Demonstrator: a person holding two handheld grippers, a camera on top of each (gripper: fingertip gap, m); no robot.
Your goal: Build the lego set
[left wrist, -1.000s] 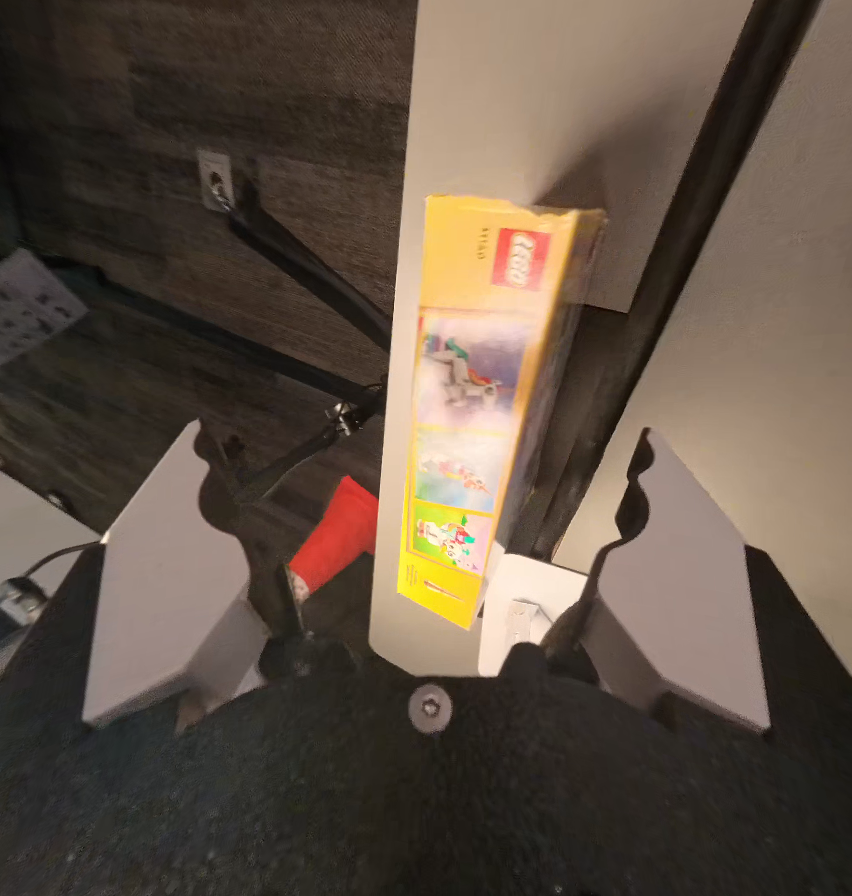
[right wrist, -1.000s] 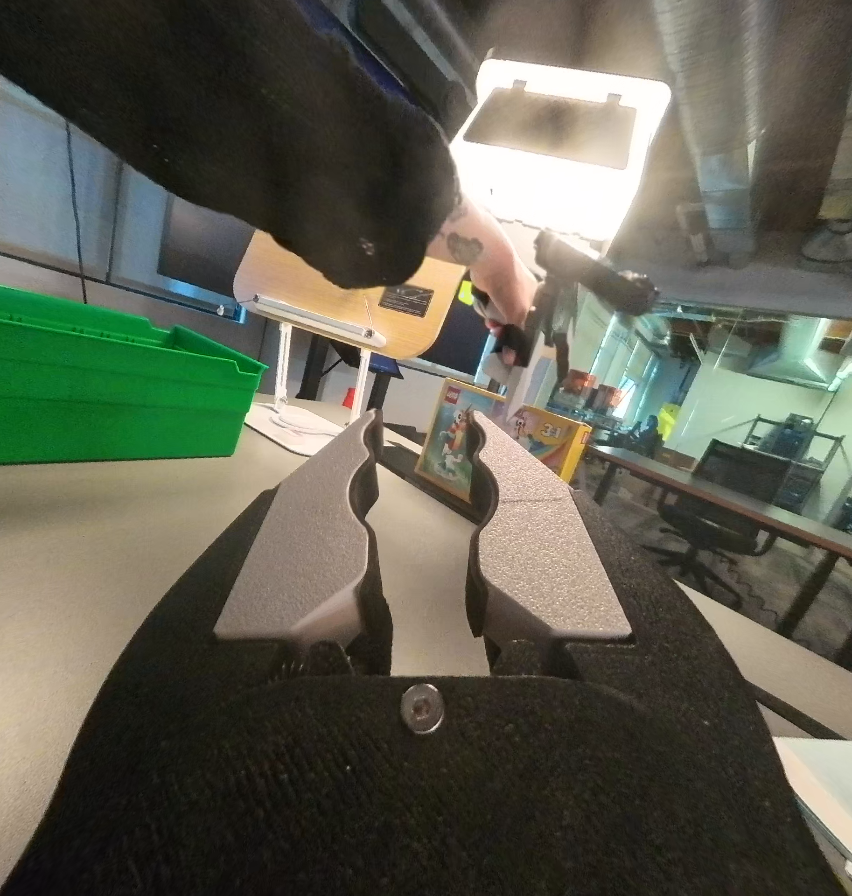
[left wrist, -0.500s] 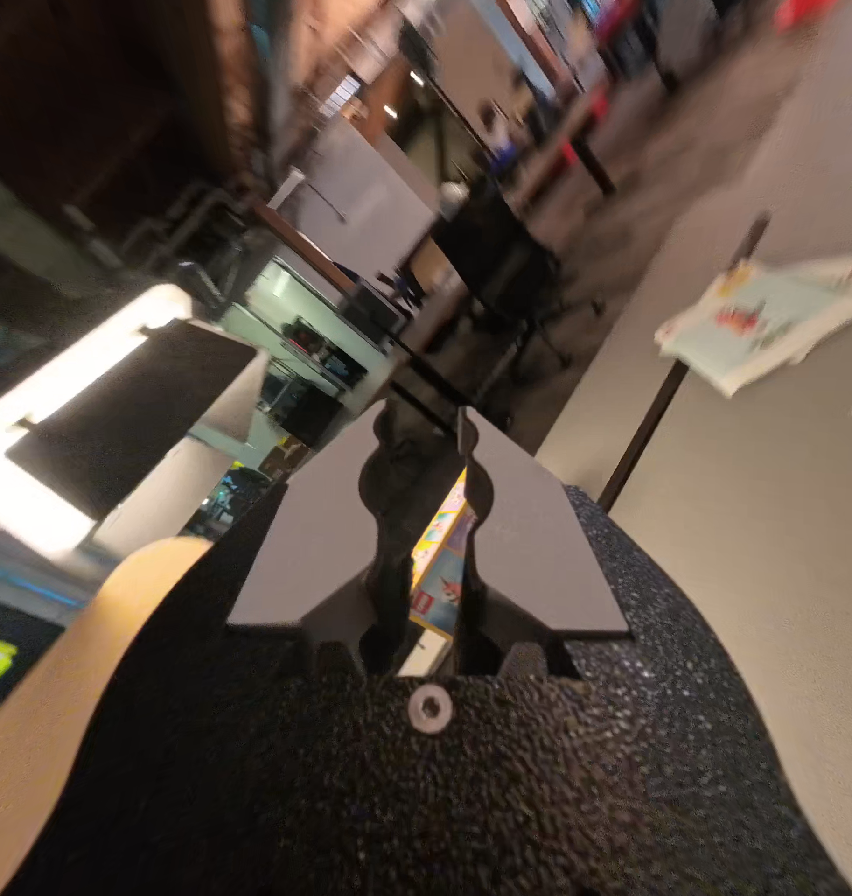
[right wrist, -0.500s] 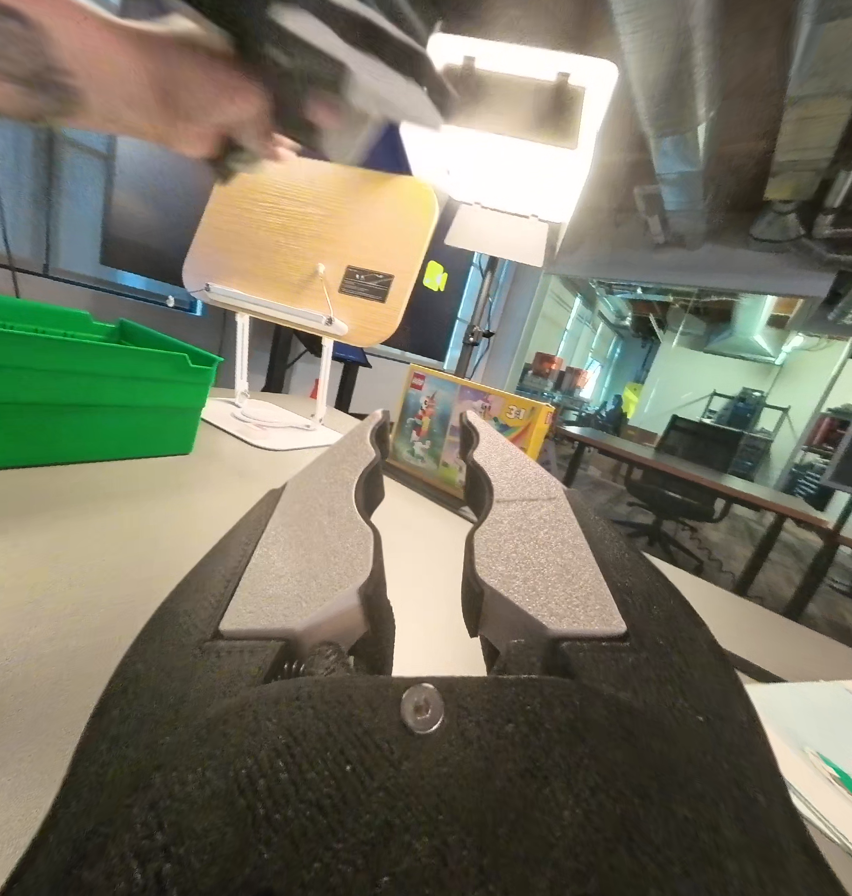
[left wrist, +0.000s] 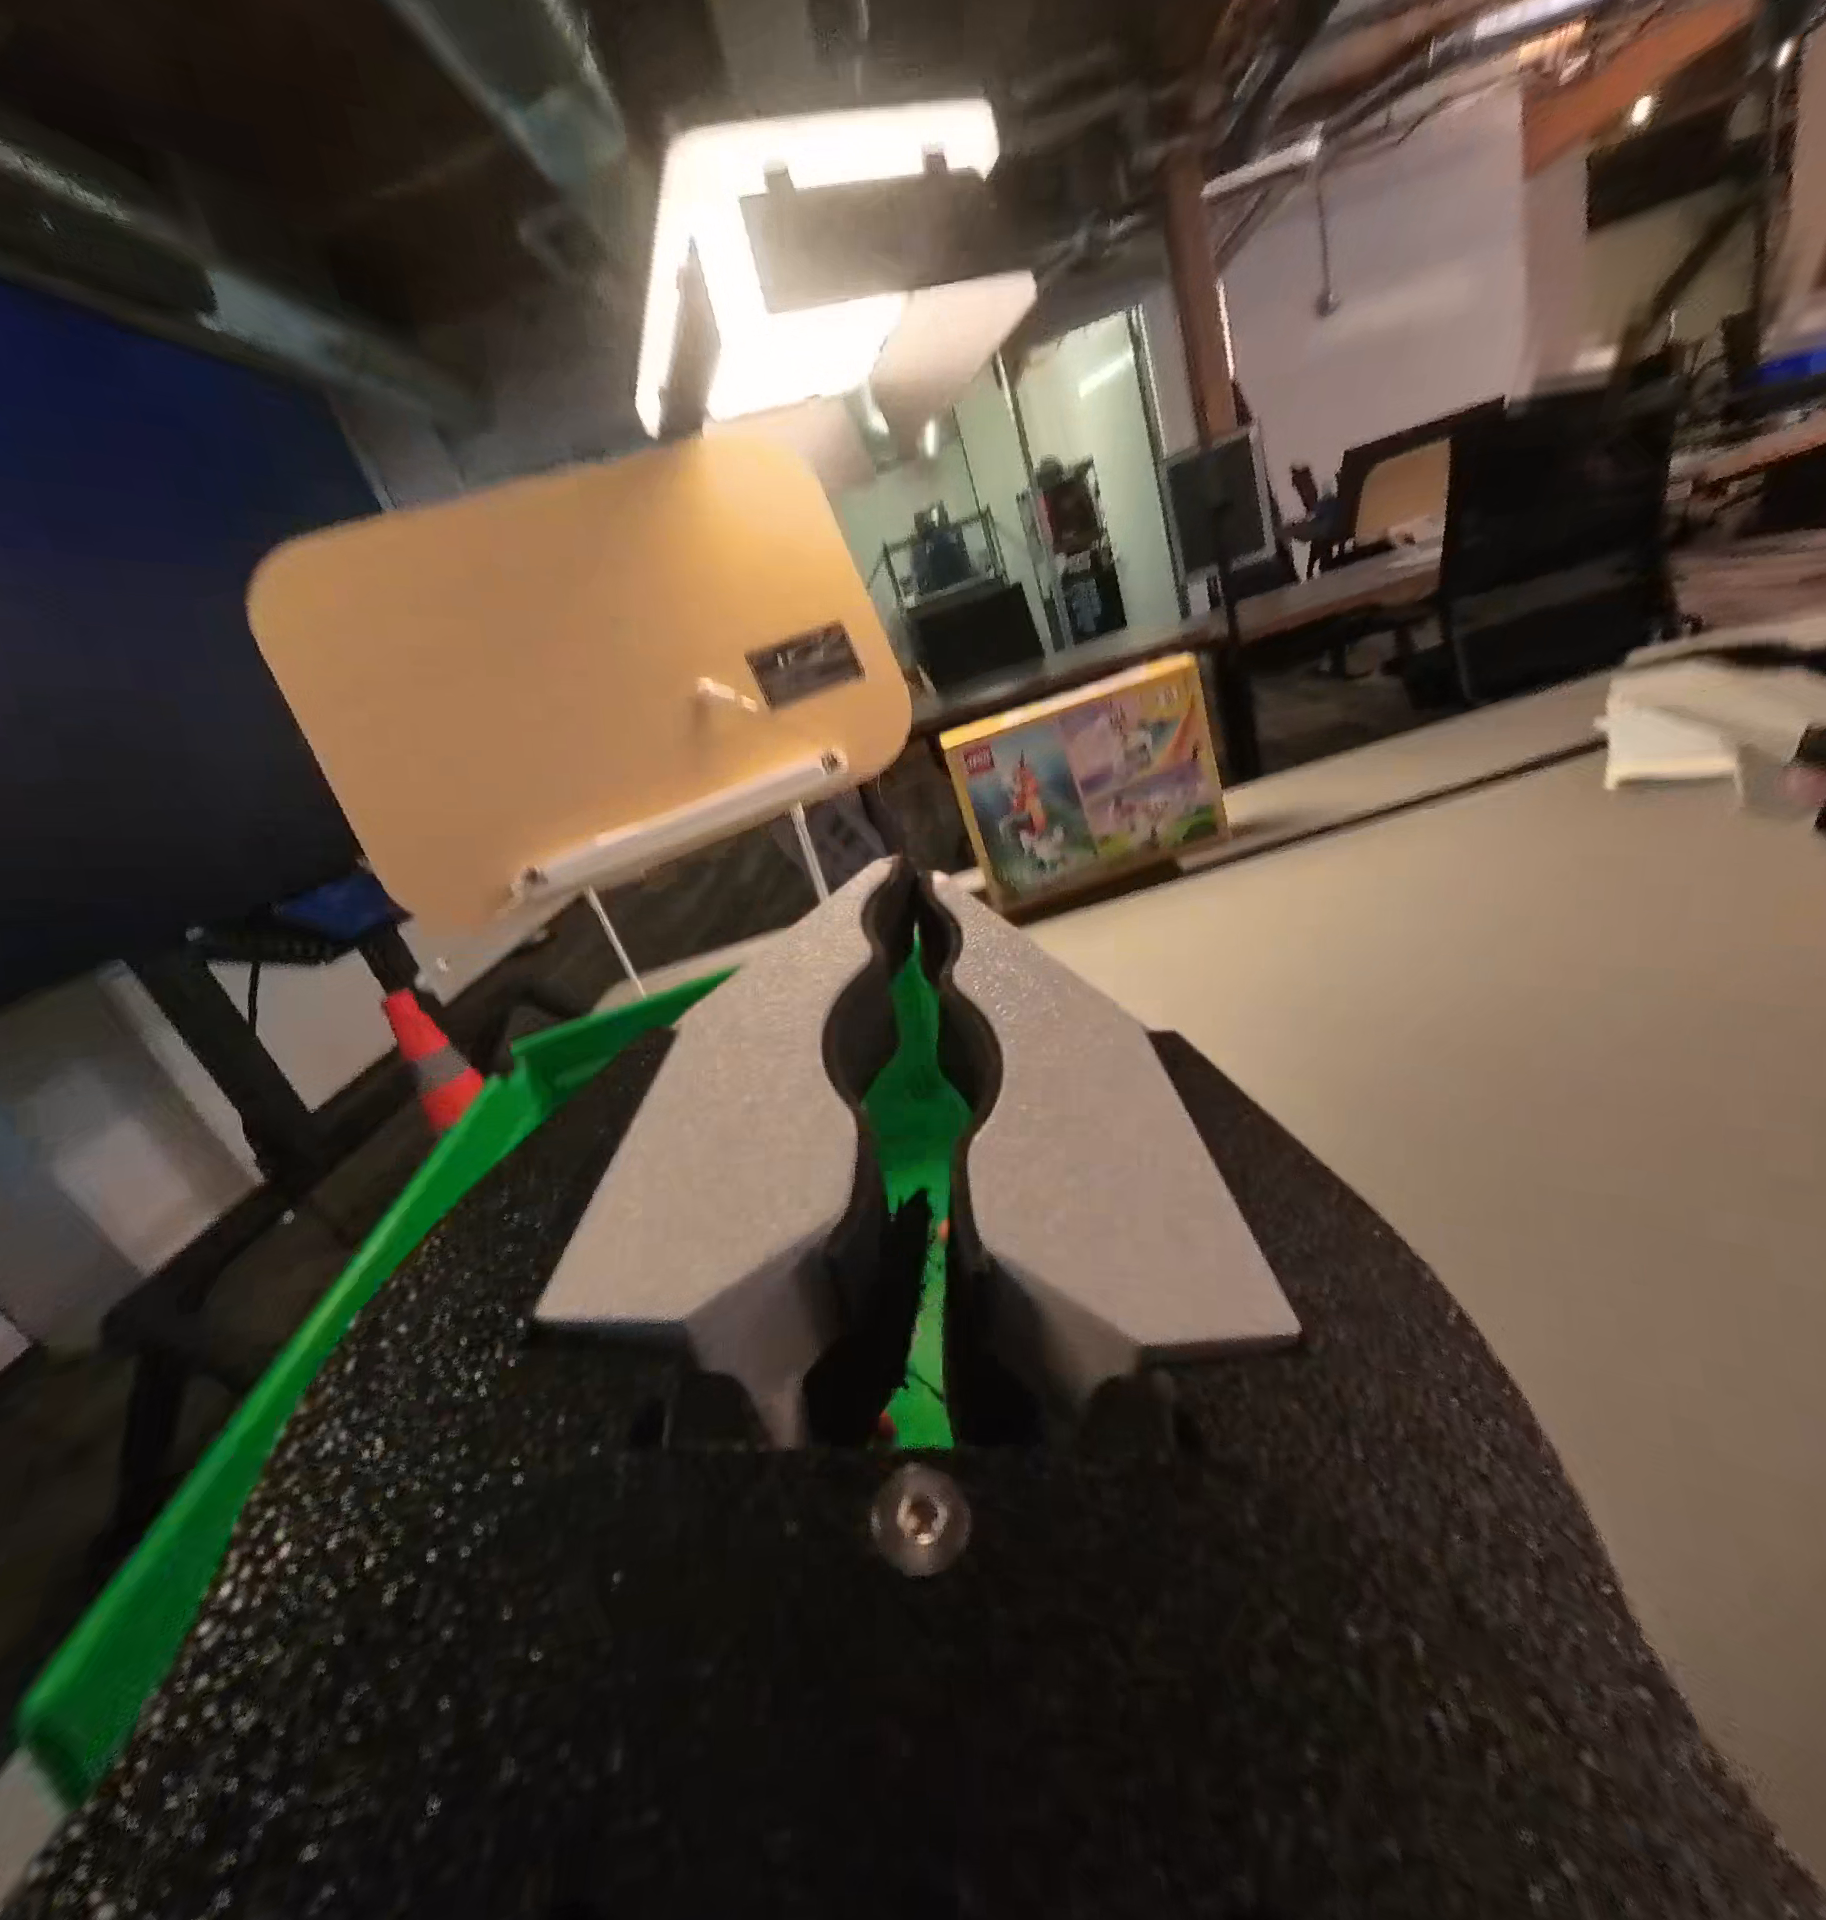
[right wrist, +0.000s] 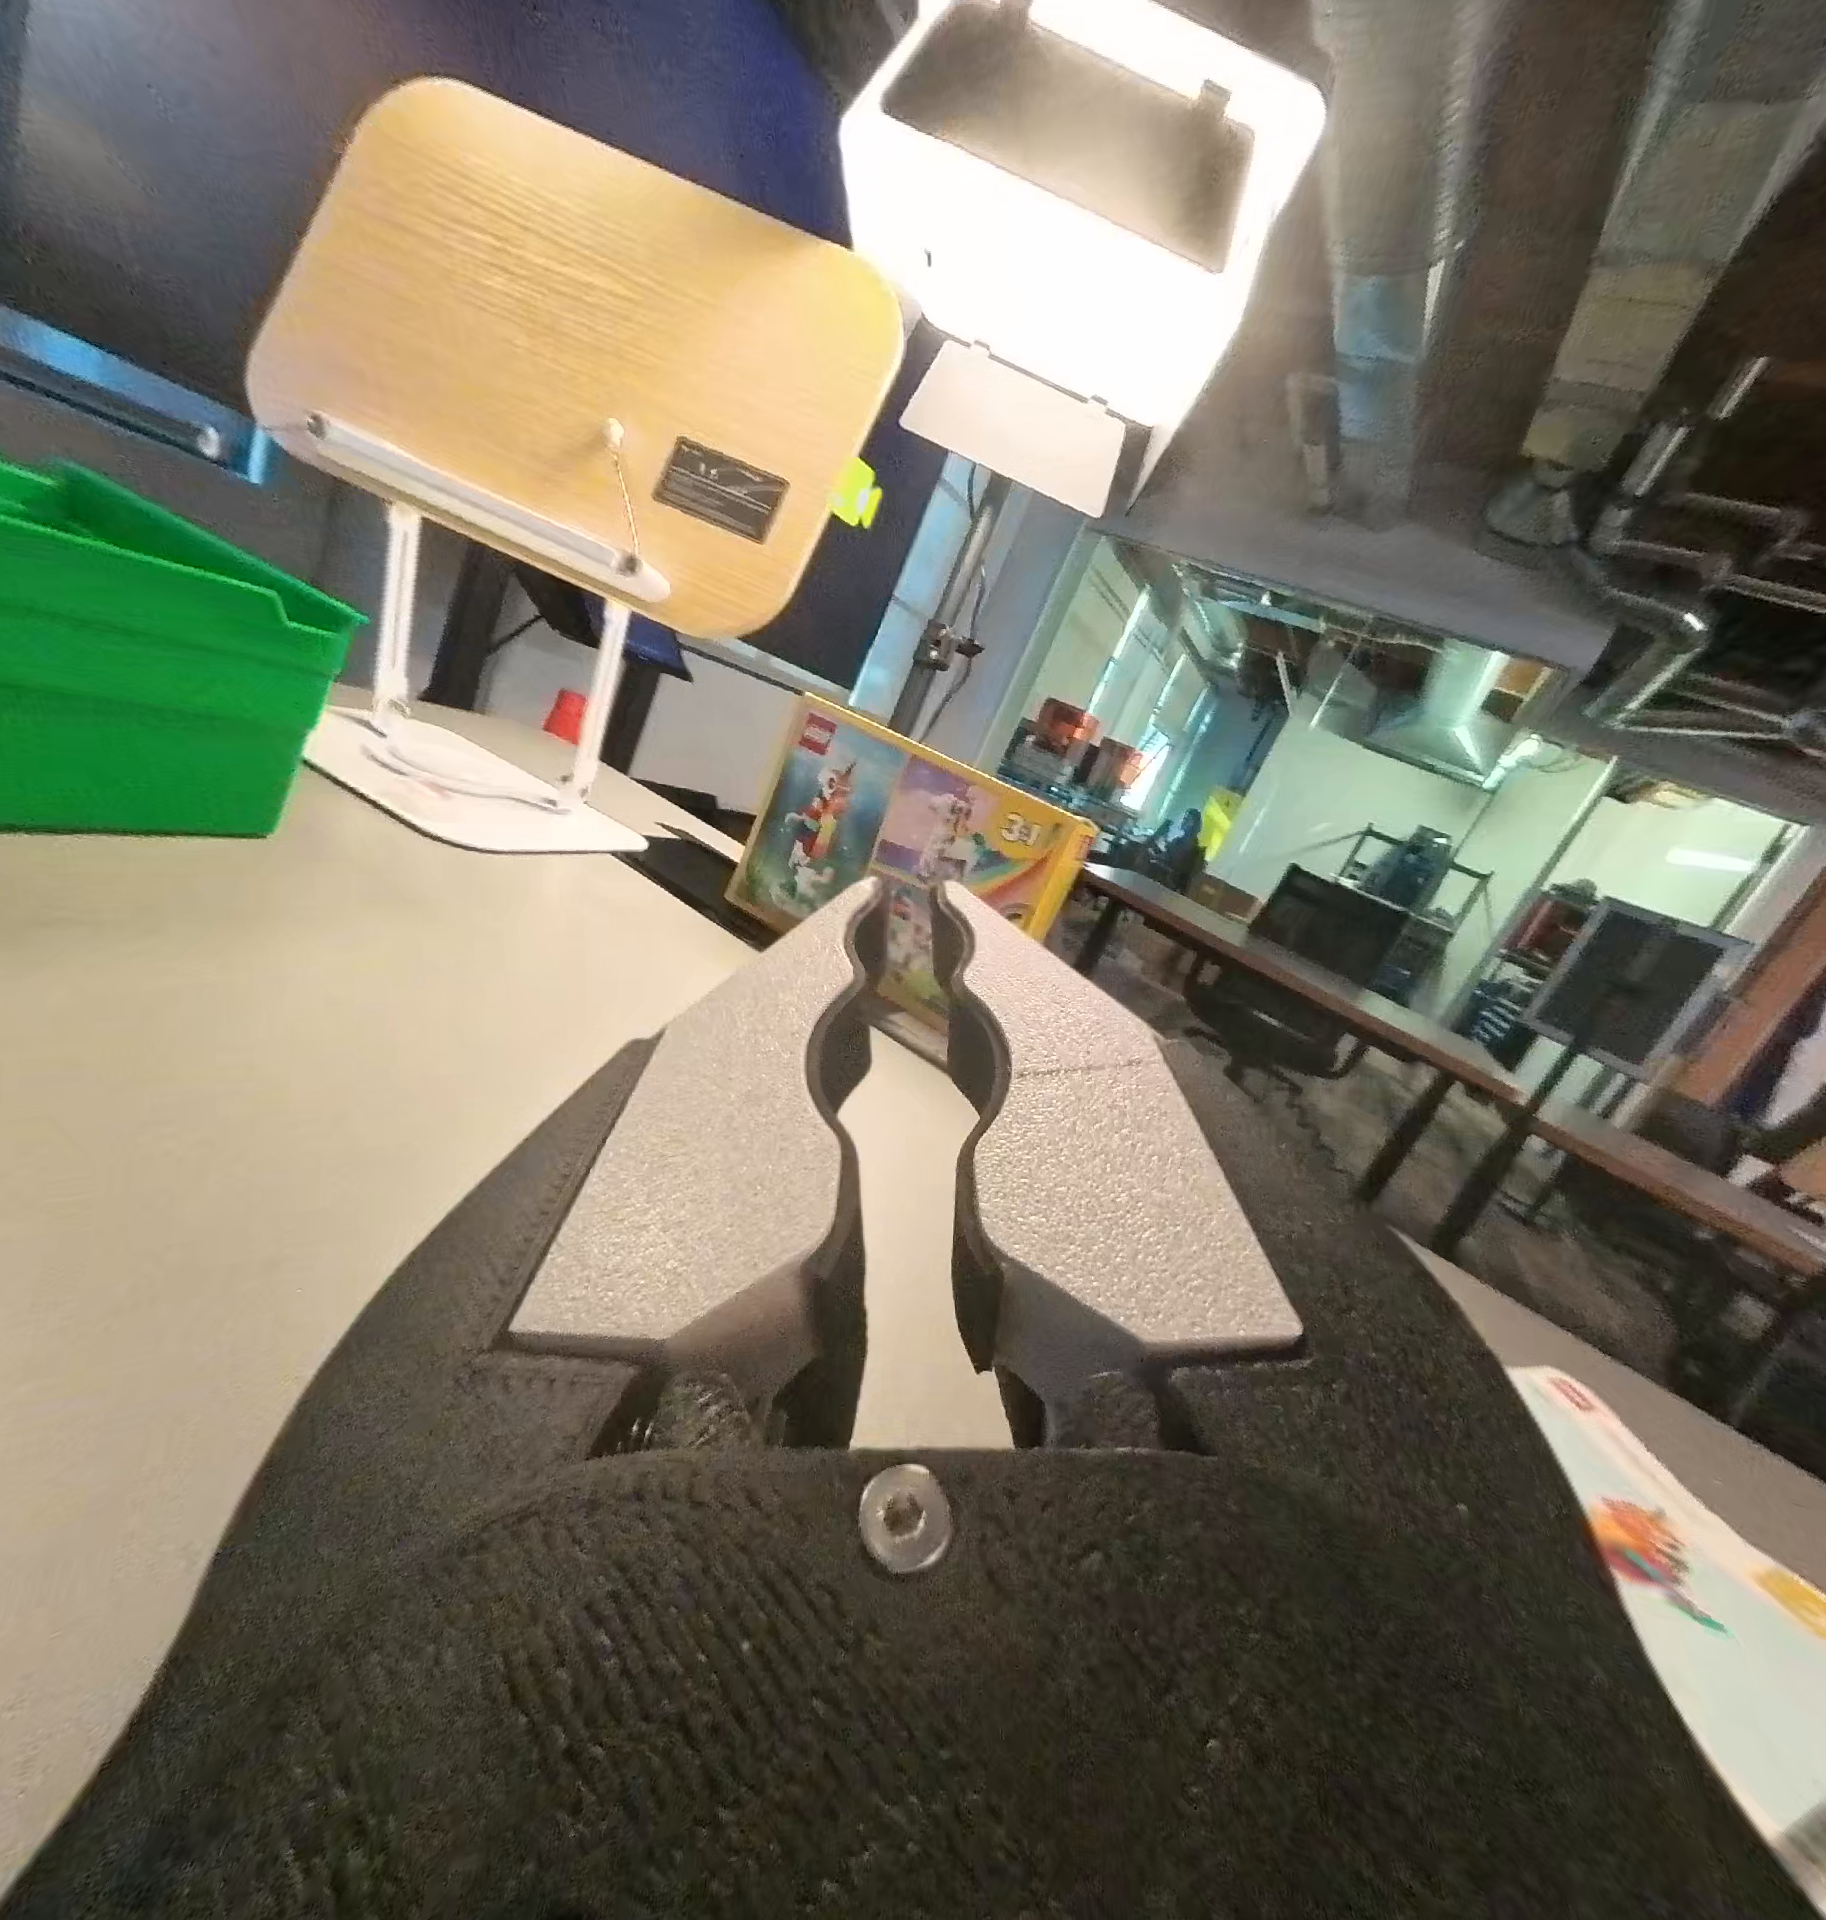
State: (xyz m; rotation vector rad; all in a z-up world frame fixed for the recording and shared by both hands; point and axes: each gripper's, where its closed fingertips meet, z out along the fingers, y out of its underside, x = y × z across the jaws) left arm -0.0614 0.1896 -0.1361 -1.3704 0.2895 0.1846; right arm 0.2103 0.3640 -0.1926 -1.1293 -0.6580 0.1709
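The yellow Lego box (right wrist: 909, 821) stands upright at the far edge of the grey table (right wrist: 213, 1039); it also shows in the left wrist view (left wrist: 1085, 779). My right gripper (right wrist: 904, 894) rests low over the table, pointing at the box from a distance, empty, with only a narrow gap between its fingertips. An instruction booklet (right wrist: 1719, 1621) lies at its right. My left gripper (left wrist: 914, 883) is shut and empty, its tips touching, just above a green tray (left wrist: 265, 1403) whose inside shows between the fingers.
A wooden book stand (right wrist: 576, 353) on a white base stands at the back left, beside the green tray (right wrist: 109, 675). A bright light panel (right wrist: 1085, 156) hangs above. Booklets (left wrist: 1667, 727) lie at the far right of the table. An orange cone (left wrist: 431, 1060) stands on the floor beyond the tray. Left tips to right tips: about 35 cm.
My left gripper swung from looking down on the box to level over the green tray, and its jaws closed. The hand left the right view. My right gripper's gap narrowed.
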